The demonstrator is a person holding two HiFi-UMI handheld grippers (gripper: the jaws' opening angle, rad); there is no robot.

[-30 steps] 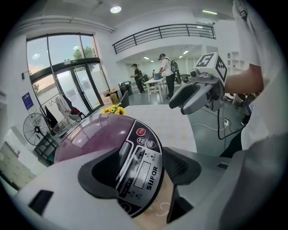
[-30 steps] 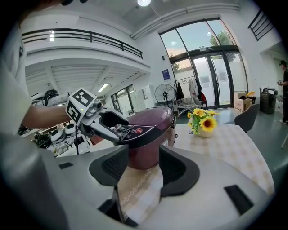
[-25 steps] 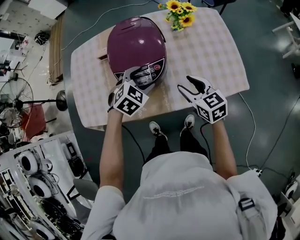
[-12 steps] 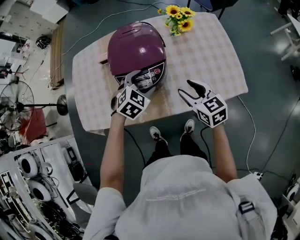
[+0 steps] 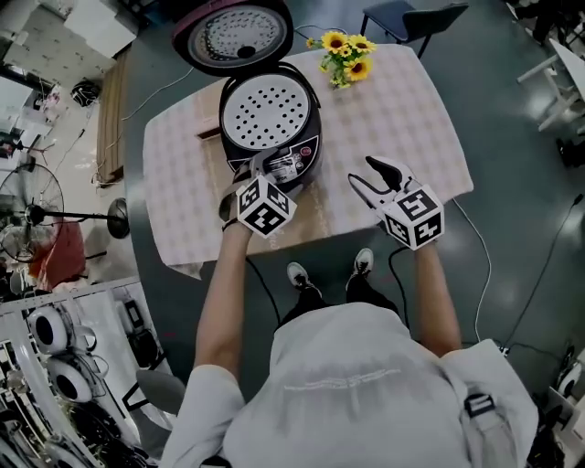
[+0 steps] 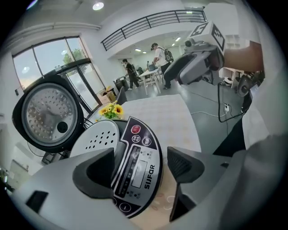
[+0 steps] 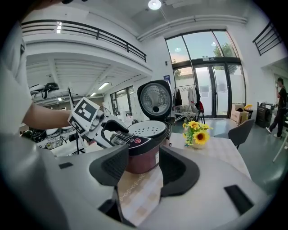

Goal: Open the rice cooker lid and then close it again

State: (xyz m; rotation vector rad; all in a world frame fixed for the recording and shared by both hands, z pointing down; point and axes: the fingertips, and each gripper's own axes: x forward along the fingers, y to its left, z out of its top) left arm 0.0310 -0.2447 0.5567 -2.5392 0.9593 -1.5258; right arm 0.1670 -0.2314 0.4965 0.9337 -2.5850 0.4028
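The purple rice cooker (image 5: 271, 128) stands on the checked table (image 5: 402, 101) with its lid (image 5: 233, 32) swung up and back. The perforated inner plate (image 5: 268, 111) shows. My left gripper (image 5: 254, 167) is at the cooker's front, over the silver control panel (image 6: 140, 167). Its jaws have just been opening and stand wide, the panel below them and nothing gripped. My right gripper (image 5: 363, 174) hovers over the table to the cooker's right, open and empty. In the right gripper view the cooker (image 7: 145, 148) and its raised lid (image 7: 155, 101) lie ahead of my right gripper (image 7: 144, 168).
A small vase of sunflowers (image 5: 345, 41) stands at the table's far edge, right of the cooker. A dark chair (image 5: 411, 18) is behind the table. Cables run over the floor, and shelves of equipment fill the lower left.
The cooker's lid was shut and has swung up and back, baring the perforated plate. My left gripper stays at the front panel with its jaws wider. The right gripper has hardly shifted.
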